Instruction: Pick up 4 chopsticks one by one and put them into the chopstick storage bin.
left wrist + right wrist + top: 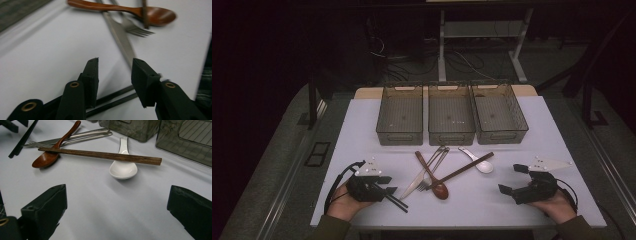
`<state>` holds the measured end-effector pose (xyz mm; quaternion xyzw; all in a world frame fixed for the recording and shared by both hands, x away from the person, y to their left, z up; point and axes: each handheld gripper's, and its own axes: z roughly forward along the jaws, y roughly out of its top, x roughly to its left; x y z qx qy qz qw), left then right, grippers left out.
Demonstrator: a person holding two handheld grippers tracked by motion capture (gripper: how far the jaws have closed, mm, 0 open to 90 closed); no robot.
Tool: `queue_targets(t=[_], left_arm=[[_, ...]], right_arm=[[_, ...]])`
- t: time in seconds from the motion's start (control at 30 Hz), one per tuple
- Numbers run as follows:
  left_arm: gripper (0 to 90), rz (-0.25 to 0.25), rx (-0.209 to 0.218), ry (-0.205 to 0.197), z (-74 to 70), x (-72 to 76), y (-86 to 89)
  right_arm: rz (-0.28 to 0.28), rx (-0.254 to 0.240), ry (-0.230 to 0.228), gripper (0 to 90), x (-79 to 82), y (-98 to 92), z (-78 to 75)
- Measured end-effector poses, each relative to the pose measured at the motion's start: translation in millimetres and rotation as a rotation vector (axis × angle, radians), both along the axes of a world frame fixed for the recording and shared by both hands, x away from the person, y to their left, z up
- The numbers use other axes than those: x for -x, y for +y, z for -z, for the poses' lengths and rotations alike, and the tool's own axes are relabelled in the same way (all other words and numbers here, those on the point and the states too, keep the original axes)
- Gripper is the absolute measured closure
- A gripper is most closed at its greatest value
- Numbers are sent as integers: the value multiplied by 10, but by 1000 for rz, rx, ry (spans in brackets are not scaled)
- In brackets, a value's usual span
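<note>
Three bins stand side by side at the far part of the table [362, 165]: the left bin [400, 114], the middle bin [451, 114] and the right bin [499, 113]. Before them lies a crossed heap of cutlery. The wooden spoon [433, 179] lies over the knife [417, 179] and fork [432, 167], and the wooden chopsticks [460, 171] rest across the spoon's bowl and the ceramic spoon [478, 161] to the right. The black chopsticks [396, 201] lie near the front, left of the heap, beneath the left gripper [388, 189]. The right gripper [511, 179] sits well right of the heap.

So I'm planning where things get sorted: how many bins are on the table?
3, side by side along the table's far edge: the left bin, the middle bin and the right bin. All look empty.
</note>
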<state>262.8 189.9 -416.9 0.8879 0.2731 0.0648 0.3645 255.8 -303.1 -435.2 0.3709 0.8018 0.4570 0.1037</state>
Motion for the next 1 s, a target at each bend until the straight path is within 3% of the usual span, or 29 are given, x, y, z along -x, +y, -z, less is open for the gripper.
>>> queue_targets(t=[0.03, 0.17, 0.37, 0.57, 0.77, 1.0], left_arm=[[546, 32, 4, 12, 16, 50, -50], [520, 74, -4, 23, 47, 119, -119], [536, 145, 1, 10, 53, 232, -236], [554, 228, -33, 5, 94, 295, -368], [563, 264, -80, -2, 129, 309, -424], [583, 271, -110, -20, 146, 292, -423]], right_arm=[[-1, 0, 0, 26, 0, 0, 1], [0, 0, 2, 26, -1, 3, 2], [0, 0, 3, 25, 0, 4, 3], [0, -1, 4, 26, -2, 3, 3], [-2, 0, 3, 26, -2, 2, 3], [-4, 1, 4, 25, -3, 3, 4]])
